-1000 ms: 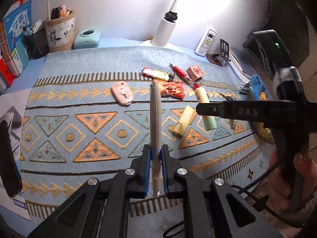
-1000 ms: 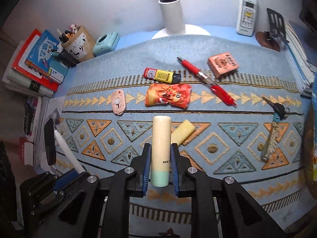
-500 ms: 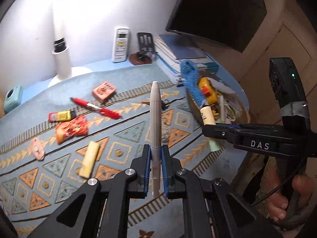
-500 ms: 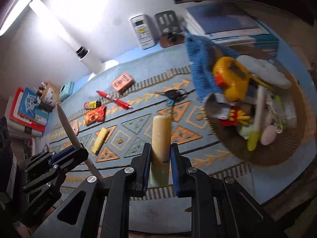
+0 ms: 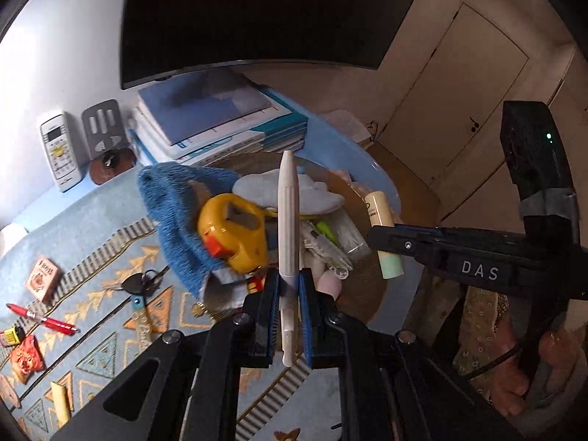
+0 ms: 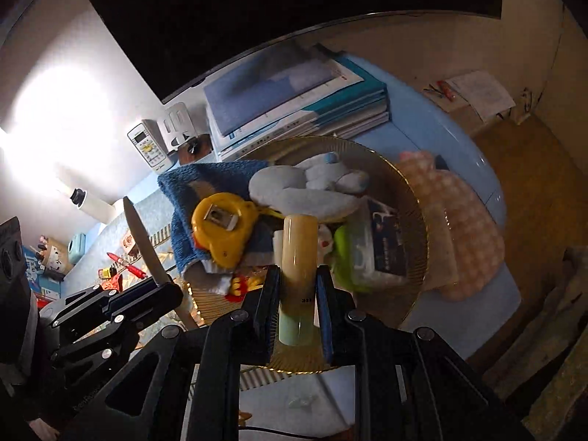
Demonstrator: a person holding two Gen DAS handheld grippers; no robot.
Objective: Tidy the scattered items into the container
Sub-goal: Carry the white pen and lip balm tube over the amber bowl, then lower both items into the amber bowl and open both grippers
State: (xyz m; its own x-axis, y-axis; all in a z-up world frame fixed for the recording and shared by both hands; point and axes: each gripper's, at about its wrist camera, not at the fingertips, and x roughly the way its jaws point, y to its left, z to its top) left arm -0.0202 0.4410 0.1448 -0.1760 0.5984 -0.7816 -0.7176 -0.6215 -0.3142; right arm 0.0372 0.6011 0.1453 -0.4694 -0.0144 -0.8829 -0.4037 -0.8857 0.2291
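Cream-and-mint tube [image 6: 298, 257] is clamped upright in the right gripper [image 6: 298, 296], held over the woven basket [image 6: 415, 198] so it can probably be dropped straight in. Same deal on the left: a white pen [image 5: 287, 228] is pinched in the left gripper [image 5: 288, 316], parked above the already crowded basket, near the yellow tape measure [image 5: 231, 231].

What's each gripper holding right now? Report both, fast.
Left gripper: shut on the white pen.
Right gripper: shut on the cream tube.
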